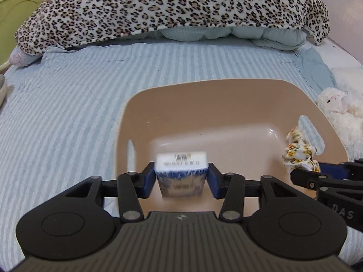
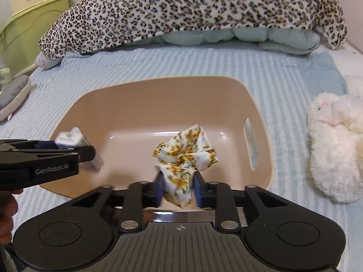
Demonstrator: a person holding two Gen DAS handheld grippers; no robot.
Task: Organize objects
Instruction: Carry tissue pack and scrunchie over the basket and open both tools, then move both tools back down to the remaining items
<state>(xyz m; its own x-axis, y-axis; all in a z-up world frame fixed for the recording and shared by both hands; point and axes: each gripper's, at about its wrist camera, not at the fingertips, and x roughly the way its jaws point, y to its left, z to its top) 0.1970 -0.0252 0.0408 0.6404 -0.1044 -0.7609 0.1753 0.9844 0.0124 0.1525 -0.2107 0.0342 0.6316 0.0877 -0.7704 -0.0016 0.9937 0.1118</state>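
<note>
A tan plastic bin (image 1: 204,86) with handle slots sits on the striped bed. My left gripper (image 1: 181,178) hangs over the bin's near side with a small white and blue box (image 1: 181,162) between its blue pads. The box looks blurred and the pads do not seem to press on it. Over the bin's middle, my right gripper (image 2: 178,187) has a crumpled floral cloth (image 2: 186,151) between its parted pads, loose rather than squeezed. The left gripper (image 2: 68,150) and the box (image 2: 68,138) also show at the left of the right wrist view.
A white plush toy (image 2: 333,147) lies on the bed right of the bin. A leopard-print blanket (image 1: 170,6) covers pillows at the far end. A green container (image 2: 27,27) stands at the far left, with a grey pad (image 2: 13,95) below it. A hand (image 2: 6,215) shows at the lower left.
</note>
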